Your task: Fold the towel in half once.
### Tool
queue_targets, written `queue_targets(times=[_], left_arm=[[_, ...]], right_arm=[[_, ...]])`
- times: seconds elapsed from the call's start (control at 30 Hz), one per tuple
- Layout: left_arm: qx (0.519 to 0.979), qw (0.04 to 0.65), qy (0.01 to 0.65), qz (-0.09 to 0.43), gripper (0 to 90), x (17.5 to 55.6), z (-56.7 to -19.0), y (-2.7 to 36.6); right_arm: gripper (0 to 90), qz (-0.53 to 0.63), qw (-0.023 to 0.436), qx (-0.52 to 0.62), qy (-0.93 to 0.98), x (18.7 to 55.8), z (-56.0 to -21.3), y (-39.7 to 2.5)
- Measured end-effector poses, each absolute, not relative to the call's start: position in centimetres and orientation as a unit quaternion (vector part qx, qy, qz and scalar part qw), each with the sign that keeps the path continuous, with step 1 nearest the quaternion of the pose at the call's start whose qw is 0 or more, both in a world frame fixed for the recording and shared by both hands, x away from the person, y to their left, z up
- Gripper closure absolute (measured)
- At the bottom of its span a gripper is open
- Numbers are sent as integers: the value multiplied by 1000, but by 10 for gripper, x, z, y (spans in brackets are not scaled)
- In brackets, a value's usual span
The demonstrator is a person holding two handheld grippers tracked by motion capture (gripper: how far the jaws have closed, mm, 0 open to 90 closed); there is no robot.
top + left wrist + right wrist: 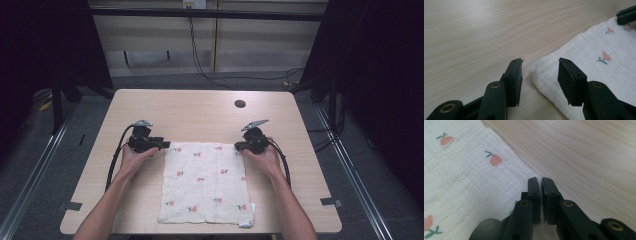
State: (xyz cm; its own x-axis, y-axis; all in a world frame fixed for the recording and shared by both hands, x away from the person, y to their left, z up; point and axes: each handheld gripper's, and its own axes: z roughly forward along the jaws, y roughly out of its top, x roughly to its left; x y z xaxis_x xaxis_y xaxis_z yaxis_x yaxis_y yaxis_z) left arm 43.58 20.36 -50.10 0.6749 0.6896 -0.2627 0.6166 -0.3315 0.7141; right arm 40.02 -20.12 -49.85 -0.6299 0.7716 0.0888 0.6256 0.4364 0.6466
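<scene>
A white cloth (205, 182) printed with small red flowers lies flat on the wooden table (200, 110), near its front edge. My left gripper (167, 145) is at the cloth's far left corner. In the left gripper view it (540, 67) is open, and the folded corner of the cloth (594, 75) lies between its jaws. My right gripper (237, 147) is at the far right corner. The right gripper view shows it (541, 180) shut, with a sliver of white cloth (461, 177) pinched between the jaws.
A dark round hole (240, 104) sits in the table's far right part. Cables (200, 60) trail over the floor behind the table. Bare wood lies beyond and on both sides of the cloth. The right gripper's jaws (626, 15) appear far off in the left gripper view.
</scene>
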Motion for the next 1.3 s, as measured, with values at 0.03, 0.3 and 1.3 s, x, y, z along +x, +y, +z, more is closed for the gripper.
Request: queue_targets(times=[0.03,0.3,1.3], left_arm=[[814,417,403,42,562,437,-502,203],[822,410,391,46,631,435,-507,198],[804,474,353,57,887,419,-462,204]], right_arm=[[860,332,111,416,840,400,-499,-202],[860,337,106,423,834,401,-499,-204],[868,417,101,427,796,391,-466,-222]])
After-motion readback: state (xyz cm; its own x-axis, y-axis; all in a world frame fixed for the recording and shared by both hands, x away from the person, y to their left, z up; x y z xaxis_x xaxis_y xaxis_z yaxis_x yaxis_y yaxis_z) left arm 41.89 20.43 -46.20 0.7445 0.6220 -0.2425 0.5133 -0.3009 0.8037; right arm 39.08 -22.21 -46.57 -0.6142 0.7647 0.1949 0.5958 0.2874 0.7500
